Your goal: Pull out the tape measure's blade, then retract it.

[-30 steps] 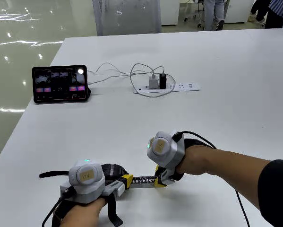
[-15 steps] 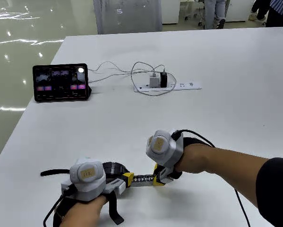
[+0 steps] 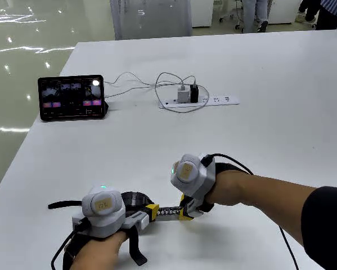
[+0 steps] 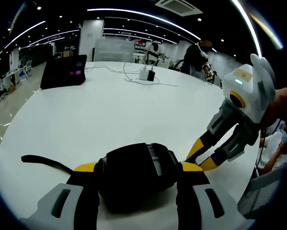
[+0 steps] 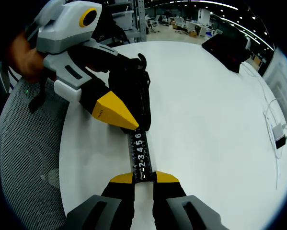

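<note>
Your left hand-held gripper [image 4: 138, 168] is clamped on the black tape measure [image 5: 136, 93], one jaw on each side of it, low on the bench [image 3: 241, 140] near you. Your right hand-held gripper [image 5: 144, 178] is pinched closed on the blade [image 5: 139, 153] tip. A short stretch of blade is out, digits 2–6 readable, running straight between the two. Farther back: tablet [image 3: 71, 98] on the left, power strip [image 3: 213, 102] with chargers plugged in, mid-bench.
</note>
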Demonstrator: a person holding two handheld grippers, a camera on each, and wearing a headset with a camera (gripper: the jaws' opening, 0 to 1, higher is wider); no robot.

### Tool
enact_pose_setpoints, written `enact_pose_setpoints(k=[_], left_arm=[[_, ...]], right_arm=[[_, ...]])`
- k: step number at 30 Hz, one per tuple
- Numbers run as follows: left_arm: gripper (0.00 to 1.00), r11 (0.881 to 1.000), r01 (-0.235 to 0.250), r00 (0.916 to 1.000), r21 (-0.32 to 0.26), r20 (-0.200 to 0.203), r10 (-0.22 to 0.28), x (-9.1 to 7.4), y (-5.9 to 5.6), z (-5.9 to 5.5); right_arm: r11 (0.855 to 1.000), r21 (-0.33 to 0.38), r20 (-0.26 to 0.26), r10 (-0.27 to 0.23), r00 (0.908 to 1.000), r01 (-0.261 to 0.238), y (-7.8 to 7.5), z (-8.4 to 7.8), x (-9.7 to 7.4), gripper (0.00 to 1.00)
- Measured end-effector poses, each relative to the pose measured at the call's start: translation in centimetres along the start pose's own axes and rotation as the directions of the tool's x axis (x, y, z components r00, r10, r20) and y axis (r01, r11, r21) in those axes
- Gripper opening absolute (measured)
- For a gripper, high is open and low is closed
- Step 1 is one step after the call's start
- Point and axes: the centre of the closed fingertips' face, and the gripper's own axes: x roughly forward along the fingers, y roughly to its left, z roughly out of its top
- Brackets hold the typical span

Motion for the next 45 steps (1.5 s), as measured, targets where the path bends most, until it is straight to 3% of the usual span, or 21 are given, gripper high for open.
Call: enact_pose_setpoints(k=[24,45], left_arm=[[0.61,1.000,0.002,1.0000,-0.013,-0.002,-0.002,-0.1,0.1,0.1],[0.60,1.000,-0.001,1.0000,-0.017,-0.002,0.001,-0.1,0.1,0.1]], right_arm=[[0.999,-0.042,0.029,0.007,0.9995,-0.006,0.3,1.3,0.7,0.10],[0.999,-0.037,0.044,0.012,0.9990,-0.010,0.4,2.3,1.2,0.10]])
